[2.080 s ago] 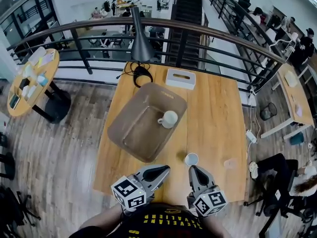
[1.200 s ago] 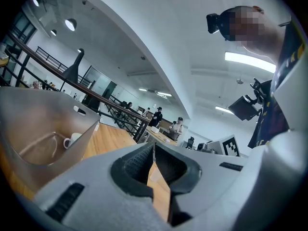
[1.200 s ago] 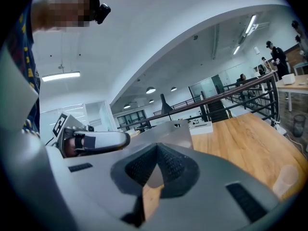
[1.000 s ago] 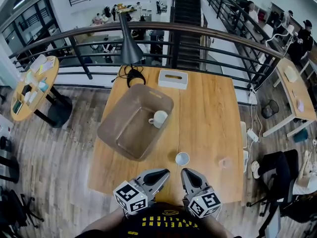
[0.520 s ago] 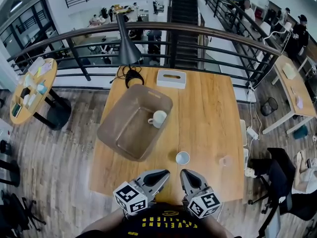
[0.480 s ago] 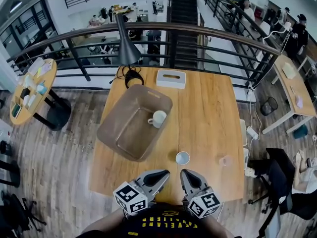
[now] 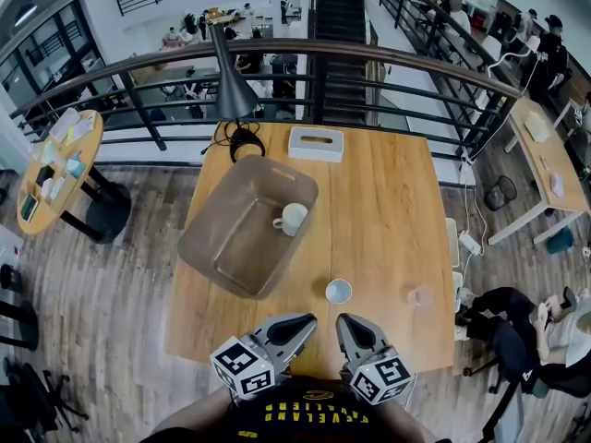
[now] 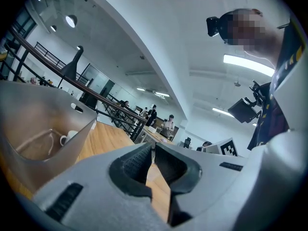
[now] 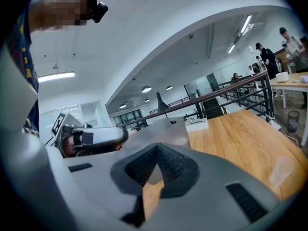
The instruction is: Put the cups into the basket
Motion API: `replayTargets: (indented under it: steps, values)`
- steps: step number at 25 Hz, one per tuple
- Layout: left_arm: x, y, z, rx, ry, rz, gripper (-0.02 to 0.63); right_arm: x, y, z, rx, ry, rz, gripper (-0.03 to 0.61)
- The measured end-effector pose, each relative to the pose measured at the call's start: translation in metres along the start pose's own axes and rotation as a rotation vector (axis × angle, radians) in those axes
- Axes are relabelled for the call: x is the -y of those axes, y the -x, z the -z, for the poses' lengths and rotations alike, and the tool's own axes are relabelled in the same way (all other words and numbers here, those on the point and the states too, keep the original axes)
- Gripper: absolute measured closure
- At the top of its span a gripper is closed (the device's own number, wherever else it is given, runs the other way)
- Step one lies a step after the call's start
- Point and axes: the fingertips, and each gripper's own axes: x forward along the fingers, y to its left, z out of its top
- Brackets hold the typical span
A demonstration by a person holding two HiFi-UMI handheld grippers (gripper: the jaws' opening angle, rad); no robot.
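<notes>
— Cups, where? Quick.
— White mug (image 7: 294, 218) sits inside the basket (image 7: 231, 252), by its right wall, centre of frame. Small white cup (image 7: 338, 291) stands upright on the table (image 7: 392, 201), lower centre, just ahead of the grippers. Clear cup (image 7: 420, 295) is lower right, near the table's right edge.
— Edges, room?
— Basket sits at an angle on the table's left half, its left corner at the left edge. Right half is bare wood up to the tissue box (image 7: 315, 143) at the far edge. Railing (image 7: 388, 58) runs behind. Small white cup is apart from the basket, open wood all round it.
— Grippers?
— Left gripper (image 7: 310, 319) and right gripper (image 7: 343, 321) are bottom centre over the near edge, side by side. Both have their jaws closed together with nothing between.
— Changes from earlier?
— Cups, basket and grippers keep the same layout; the whole scene slid slightly in frame. Seated person (image 7: 512, 335) at lower right is more in view.
</notes>
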Motion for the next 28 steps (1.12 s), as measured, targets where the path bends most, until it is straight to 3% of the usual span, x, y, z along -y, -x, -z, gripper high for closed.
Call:
replayTargets:
  steps: [10,16,19,21,24,28]
  values:
    - [0.006,-0.011,0.012,-0.021,0.003,-0.019,0.601,0.016,0.016,0.003,0.003,-0.023,0.018,0.566]
    - [-0.004,-0.028,0.015,-0.052,-0.125,-0.091,0.601,0.036,0.032,-0.013,0.024,-0.025,0.026,0.566]
    - [-0.022,-0.033,0.041,-0.102,-0.136,-0.145,0.6,0.044,0.046,-0.008,0.015,-0.036,0.04,0.566]
    - [-0.037,-0.037,0.064,-0.153,-0.134,-0.177,0.568,0.049,0.056,-0.001,0.004,-0.048,0.052,0.566]
    - [-0.06,-0.048,0.097,-0.241,-0.162,-0.219,0.425,0.061,0.068,0.004,-0.006,-0.063,0.072,0.566]
    - [-0.087,-0.067,0.14,-0.345,-0.192,-0.233,0.376,0.078,0.081,0.006,-0.016,-0.075,0.096,0.566]
